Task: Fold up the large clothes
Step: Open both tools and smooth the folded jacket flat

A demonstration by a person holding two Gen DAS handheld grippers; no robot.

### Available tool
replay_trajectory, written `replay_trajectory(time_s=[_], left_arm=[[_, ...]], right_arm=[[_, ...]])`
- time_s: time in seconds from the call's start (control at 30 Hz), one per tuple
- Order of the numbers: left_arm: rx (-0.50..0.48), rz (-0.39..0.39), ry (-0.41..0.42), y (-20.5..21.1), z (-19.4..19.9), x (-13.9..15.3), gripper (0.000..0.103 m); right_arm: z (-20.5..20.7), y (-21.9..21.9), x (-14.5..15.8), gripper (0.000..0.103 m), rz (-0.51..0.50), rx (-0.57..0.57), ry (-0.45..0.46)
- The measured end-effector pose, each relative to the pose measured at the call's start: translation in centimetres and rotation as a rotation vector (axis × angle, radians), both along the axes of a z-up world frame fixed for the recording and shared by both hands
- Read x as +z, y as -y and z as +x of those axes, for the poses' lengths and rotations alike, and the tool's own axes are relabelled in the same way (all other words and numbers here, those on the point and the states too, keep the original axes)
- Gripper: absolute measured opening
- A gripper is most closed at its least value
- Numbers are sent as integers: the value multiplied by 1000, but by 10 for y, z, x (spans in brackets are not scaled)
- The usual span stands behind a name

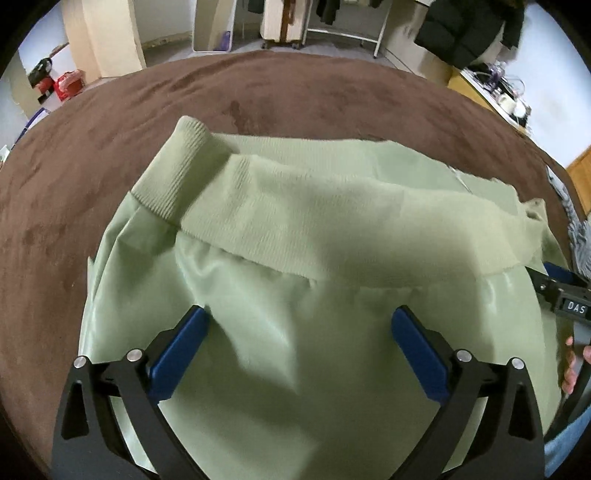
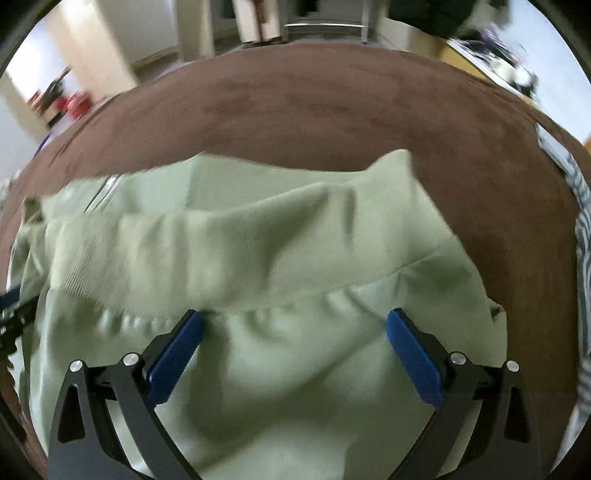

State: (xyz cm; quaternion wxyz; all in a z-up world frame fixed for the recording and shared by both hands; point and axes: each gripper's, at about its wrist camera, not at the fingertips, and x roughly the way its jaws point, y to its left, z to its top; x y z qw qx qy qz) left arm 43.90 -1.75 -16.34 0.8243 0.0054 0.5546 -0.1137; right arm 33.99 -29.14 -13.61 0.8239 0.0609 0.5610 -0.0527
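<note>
Hovering over the pale green garment (image 1: 295, 258), my left claw (image 1: 301, 325) is spread wide and grips nothing. The garment lies on the brown blanket (image 1: 110, 147), ribbed hem folded across it. My right claw (image 2: 295, 325) is equally wide above the same hem seam. Only the left view shows a dark jacket (image 1: 469, 29) hanging beyond the blanket; the right view is blurred.

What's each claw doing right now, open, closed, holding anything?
Left claw: open, fingers spread over the green jacket, gripping nothing.
Right claw: open, above the same jacket near its ribbed hem, gripping nothing.
</note>
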Motion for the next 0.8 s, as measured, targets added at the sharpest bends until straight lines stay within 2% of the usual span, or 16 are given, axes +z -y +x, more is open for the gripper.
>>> replay_trajectory(time_s=[0.13,0.4,0.5,0.63,0.8], left_arm=[[23,-10,36,-2,12,-7,98],[1,4,80,0,19,-11,98],[-15,21,67,0,20,-9,98],[-30,45,6,8,21,4,96],[-141,4,66,39,-15,40,96]], right_arm=[[3,11,-6,97,3,-26,24],[-4,22,-7,98,13,-22,51],[-3,21,-8,98,13,-18,50],[1,24,-7,98,14,-16,33],[6,23,-2,98,9,1,18]])
